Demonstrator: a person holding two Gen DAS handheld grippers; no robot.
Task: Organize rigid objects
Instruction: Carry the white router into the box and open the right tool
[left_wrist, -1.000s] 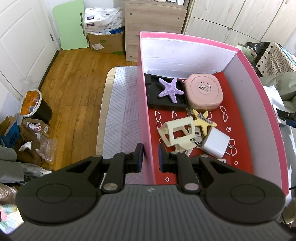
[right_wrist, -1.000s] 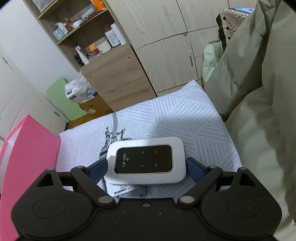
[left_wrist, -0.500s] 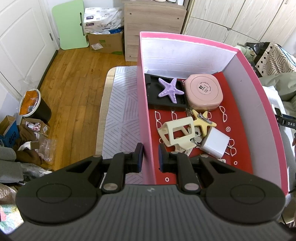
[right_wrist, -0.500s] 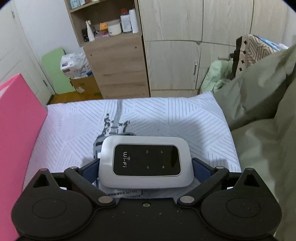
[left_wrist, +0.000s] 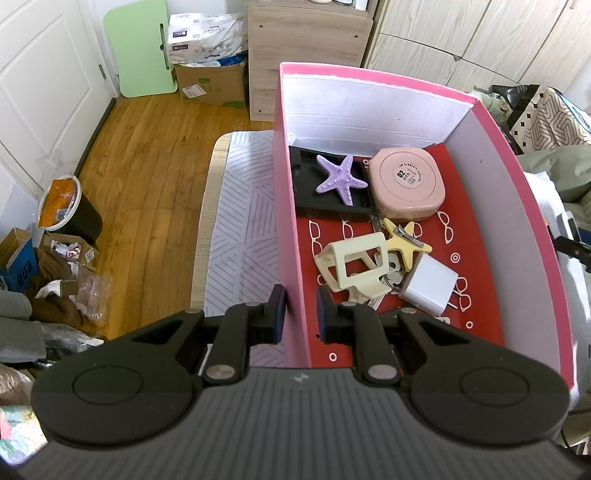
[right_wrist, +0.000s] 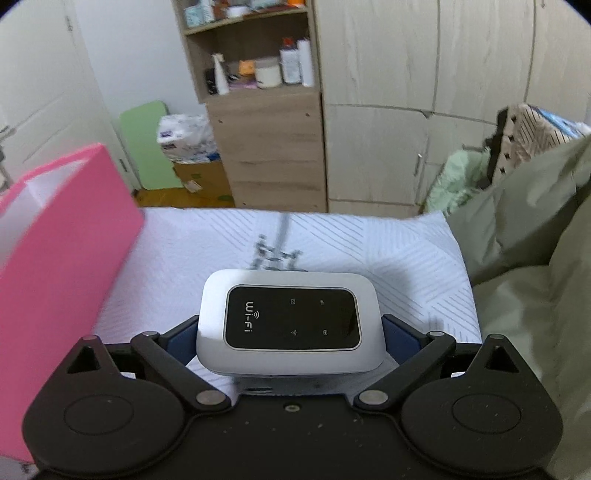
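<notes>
My left gripper (left_wrist: 300, 308) is shut on the near left wall of the pink box (left_wrist: 284, 229), one finger outside and one inside. In the box lie a purple starfish (left_wrist: 341, 179), a pink round-cornered case (left_wrist: 406, 181), a cream hair clip (left_wrist: 354, 264), a yellow star clip (left_wrist: 404, 243) and a white charger (left_wrist: 428, 282). My right gripper (right_wrist: 290, 338) is shut on a white Wi-Fi router (right_wrist: 290, 319) and holds it above the bed. The pink box also shows in the right wrist view (right_wrist: 55, 251), to the left of the router.
A striped white sheet (right_wrist: 369, 243) covers the bed. An olive duvet (right_wrist: 535, 258) is bunched on the right. A wooden shelf unit (right_wrist: 266, 140) and wardrobe doors stand behind. The wooden floor (left_wrist: 147, 162) with a bin (left_wrist: 68, 210) and clutter lies left of the bed.
My right gripper has lifted the router and tilted up, so more of the room shows, and the pink box is closer on its left. The left gripper has not moved.
</notes>
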